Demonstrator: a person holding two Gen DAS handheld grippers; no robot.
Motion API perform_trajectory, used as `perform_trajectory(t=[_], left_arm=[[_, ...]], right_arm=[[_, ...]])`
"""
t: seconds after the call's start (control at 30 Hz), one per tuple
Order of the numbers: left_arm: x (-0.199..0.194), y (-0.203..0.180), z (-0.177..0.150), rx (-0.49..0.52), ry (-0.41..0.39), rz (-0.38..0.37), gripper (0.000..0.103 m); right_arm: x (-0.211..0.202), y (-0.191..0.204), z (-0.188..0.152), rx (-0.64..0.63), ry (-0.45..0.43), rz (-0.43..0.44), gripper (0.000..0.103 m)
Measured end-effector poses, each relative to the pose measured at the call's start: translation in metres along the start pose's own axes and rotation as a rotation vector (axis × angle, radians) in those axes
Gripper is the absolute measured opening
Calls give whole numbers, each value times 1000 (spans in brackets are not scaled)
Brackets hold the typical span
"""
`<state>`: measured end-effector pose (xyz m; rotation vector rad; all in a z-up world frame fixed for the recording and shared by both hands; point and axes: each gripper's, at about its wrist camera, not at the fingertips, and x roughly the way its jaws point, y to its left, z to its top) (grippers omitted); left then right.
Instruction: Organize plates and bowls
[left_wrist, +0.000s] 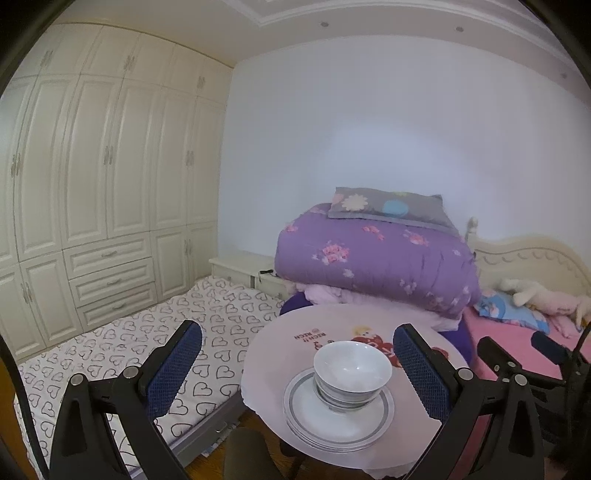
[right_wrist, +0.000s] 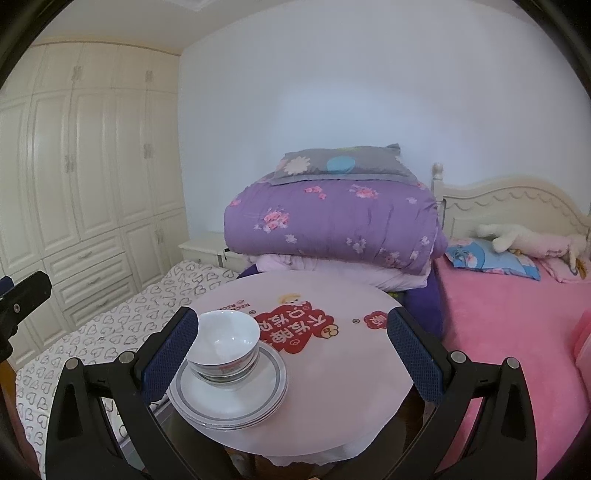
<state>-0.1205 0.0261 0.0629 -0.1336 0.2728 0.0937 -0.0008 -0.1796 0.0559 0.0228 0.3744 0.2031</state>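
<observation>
Round and covered in a pale cloth with a red cartoon print, the small table (right_wrist: 332, 369) fills the near ground of both wrist views. Nearest of all, the left gripper (left_wrist: 297, 360) and the right gripper (right_wrist: 291, 345) both hang with fingers spread wide and nothing between them, held back from the crockery and above the table's near edge. Just beyond, the plates (left_wrist: 338, 417) lie stacked on the cloth, and the bowls (left_wrist: 352, 371) sit nested upright on them, toward the stack's 11 o'clock edge. Everything gathered into one pile like this suggests the sorting is done or nearly so, and the empty grippers fit that reading. In the left wrist view the stack is dead ahead; from the right gripper it lies at about 10 o'clock. Farther off, a folded purple quilt (right_wrist: 332, 225) topped by a grey pillow (right_wrist: 340, 162) rises at 12 o'clock, with white wardrobes (left_wrist: 92, 166) at 9 o'clock.
</observation>
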Motion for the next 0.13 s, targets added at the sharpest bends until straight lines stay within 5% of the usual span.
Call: perform_trajectory(t=[0.13], left_arm=[[0, 1, -1, -2, -4, -13, 102]], right_arm=[[1, 1, 0, -3, 7, 6, 103]])
